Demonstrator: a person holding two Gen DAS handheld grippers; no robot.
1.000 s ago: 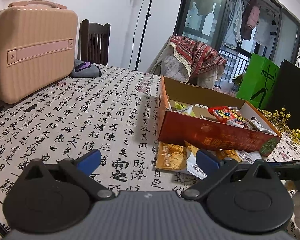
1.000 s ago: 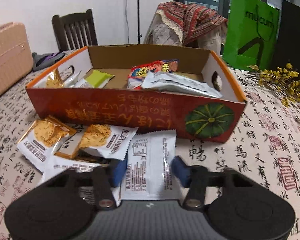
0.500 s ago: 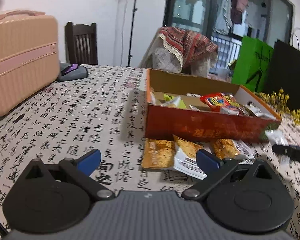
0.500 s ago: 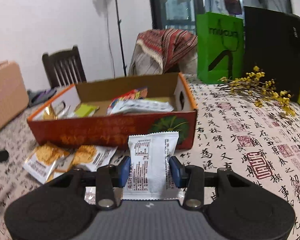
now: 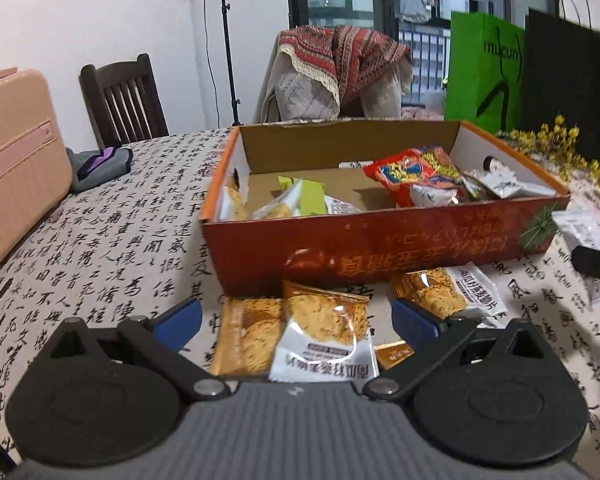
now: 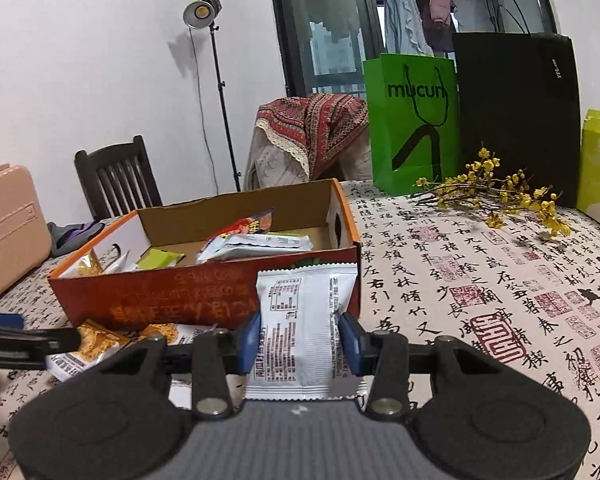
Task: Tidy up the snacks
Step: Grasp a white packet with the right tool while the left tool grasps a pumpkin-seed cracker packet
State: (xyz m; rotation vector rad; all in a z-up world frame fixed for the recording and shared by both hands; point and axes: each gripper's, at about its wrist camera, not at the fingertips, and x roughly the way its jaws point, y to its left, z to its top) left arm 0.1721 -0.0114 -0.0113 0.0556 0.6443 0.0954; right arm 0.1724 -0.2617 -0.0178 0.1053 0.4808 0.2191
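A white, flat, crinkly foil snack packet (image 6: 306, 320) printed with a nutrition table stands upright in the right gripper (image 6: 303, 338), whose jaws are pinched in on its two side edges, holding it clear of the surface just in front of the orange-red open cardboard box (image 6: 204, 304). To finish this step well, I would carry the packet up over the box's near wall before letting go, and drop it onto the bare cardboard floor between the green and red packs rather than on top of them; the thin foil could slip or buckle if squeezed harder. The left gripper (image 5: 296, 320) hangs with jaws spread wide and empty over an orange-and-white biscuit packet (image 5: 326, 334) lying among others on the calligraphy-print tablecloth surface (image 5: 112, 248), likely the next pick.
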